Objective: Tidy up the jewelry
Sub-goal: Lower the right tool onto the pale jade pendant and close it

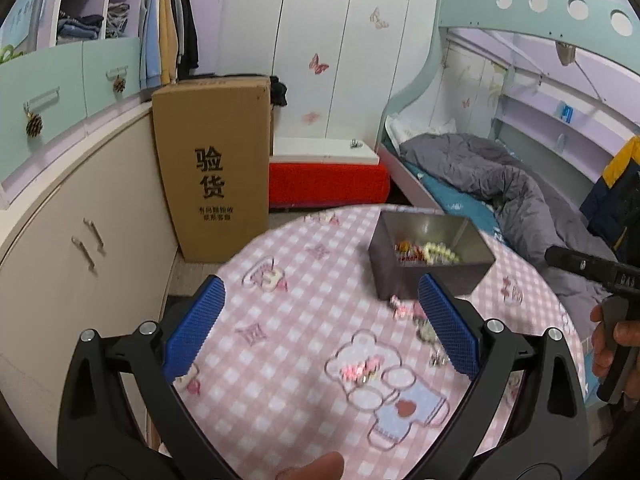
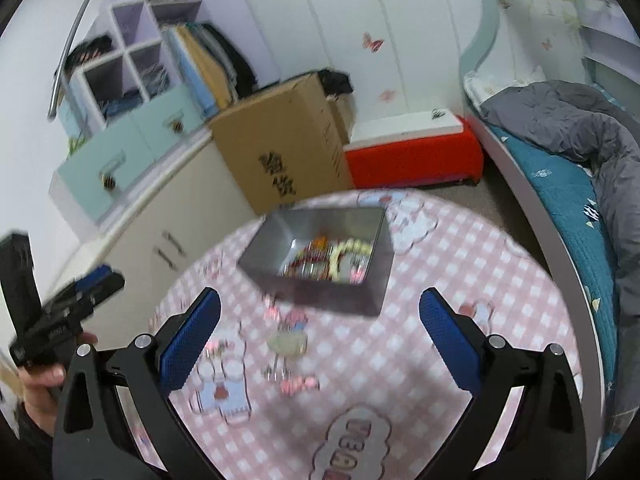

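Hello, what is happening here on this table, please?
A person is sorting jewelry on a round table with a pink checked cloth. Both the left gripper and the right gripper are open and hold nothing. Several pieces already lie in the metal box; a few loose pieces remain on the cloth.

We saw a tall cardboard box (image 1: 212,172) standing beside a red bench (image 1: 328,184). A grey quilt (image 1: 492,172) lay rumpled on the bed (image 2: 560,200).
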A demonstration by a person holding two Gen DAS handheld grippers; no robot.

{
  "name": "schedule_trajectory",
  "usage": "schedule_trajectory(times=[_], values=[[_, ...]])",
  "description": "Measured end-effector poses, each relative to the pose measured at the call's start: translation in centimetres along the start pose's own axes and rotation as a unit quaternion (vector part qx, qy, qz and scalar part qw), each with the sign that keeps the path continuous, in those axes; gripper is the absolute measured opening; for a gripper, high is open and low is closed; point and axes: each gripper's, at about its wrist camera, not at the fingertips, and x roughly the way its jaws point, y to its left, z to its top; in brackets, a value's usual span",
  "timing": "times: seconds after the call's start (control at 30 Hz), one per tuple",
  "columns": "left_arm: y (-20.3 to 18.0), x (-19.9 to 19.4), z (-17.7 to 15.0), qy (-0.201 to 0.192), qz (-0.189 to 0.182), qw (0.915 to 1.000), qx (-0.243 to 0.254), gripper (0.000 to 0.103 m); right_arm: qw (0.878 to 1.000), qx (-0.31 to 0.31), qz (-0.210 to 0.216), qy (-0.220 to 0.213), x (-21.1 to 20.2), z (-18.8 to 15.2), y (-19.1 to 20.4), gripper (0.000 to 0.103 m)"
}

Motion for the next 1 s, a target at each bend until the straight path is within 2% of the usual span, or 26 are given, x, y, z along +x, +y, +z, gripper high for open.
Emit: schedule_trajectory(times=[0.3,0.37,0.47,0.5,0.57,0.63,0.8,1.0], values=[[-1.4,1.3,-3.2,0.041,-0.018,0.9990,-0.004,0.095,0.995,-0.054,-0.005,0.079,6.2,-4.2,3.1,0.095],[-2.0,1.4,-3.6,0.047,-0.023,0.9986,-0.001,0.095,0.994,-0.064,-0.009,0.091,8.1,-4.5,3.7,0.090],[-2.8,1.7,-4.3,0.056,-0.033,0.9979,0.006,0.095,0.991,-0.075,-0.016,0.106,10.3,-4.8,4.1,0.069],[-3.0,1.7,-4.4,0.056,-0.035,0.9978,0.007,0.095,0.990,-0.077,-0.019,0.116,11.2,-5.0,4.2,0.058],[-3.4,1.7,-4.7,0.058,-0.038,0.9975,0.010,0.095,0.989,-0.094,-0.025,0.108,11.6,-5.2,4.6,0.054],[-3.6,1.8,-4.7,0.059,-0.040,0.9974,0.012,0.095,0.987,-0.118,-0.034,0.108,11.7,-5.3,5.0,0.041],[-4.1,2.2,-5.0,0.066,-0.044,0.9966,0.021,0.095,0.990,-0.095,-0.020,0.102,10.5,-5.4,3.6,0.041],[-4.0,3.9,-5.9,0.082,-0.030,0.9956,0.034,0.095,0.995,-0.062,-0.002,0.084,8.7,-5.0,2.4,0.041]])
